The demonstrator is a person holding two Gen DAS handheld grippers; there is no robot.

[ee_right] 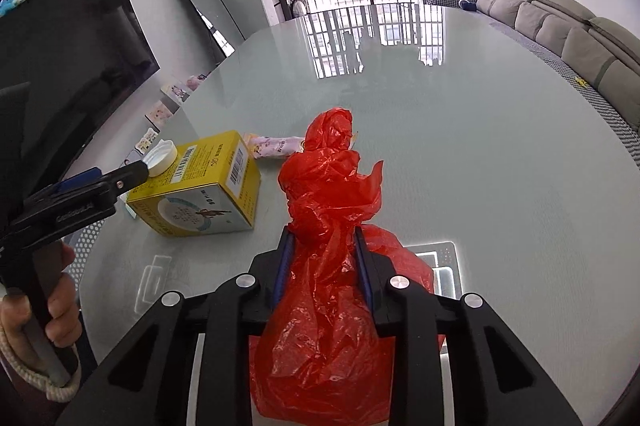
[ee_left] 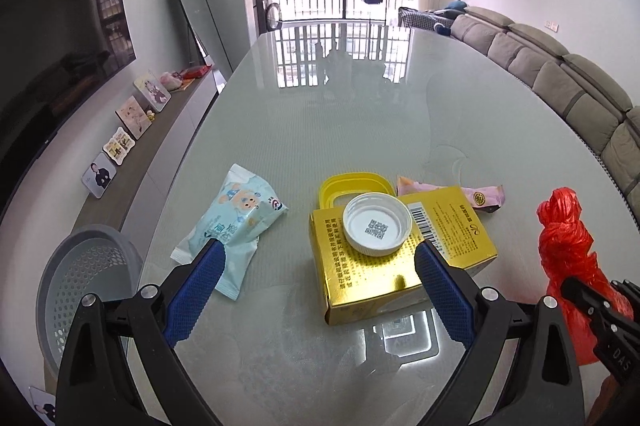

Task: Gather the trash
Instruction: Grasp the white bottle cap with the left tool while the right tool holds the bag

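Observation:
My left gripper (ee_left: 320, 249) is open, its blue pads standing either side of a gold box (ee_left: 400, 266) on the glass table (ee_left: 340, 113). A white bottle cap (ee_left: 377, 224) lies upside down on the box. A light-blue wipes pack (ee_left: 236, 222) lies by the left pad. Behind the box are a yellow plastic ring lid (ee_left: 352, 183) and a pink wrapper (ee_left: 480, 195). My right gripper (ee_right: 324, 238) is shut on the neck of a red plastic bag (ee_right: 332, 177), which stands knotted at the table's right.
A grey perforated basket (ee_left: 80, 278) stands off the table's left edge. Photo frames (ee_left: 132, 115) line a low cabinet below a dark TV (ee_left: 60, 45). A grey sofa (ee_left: 560, 77) runs along the right. A person's hand (ee_right: 60, 306) holds the left gripper's handle.

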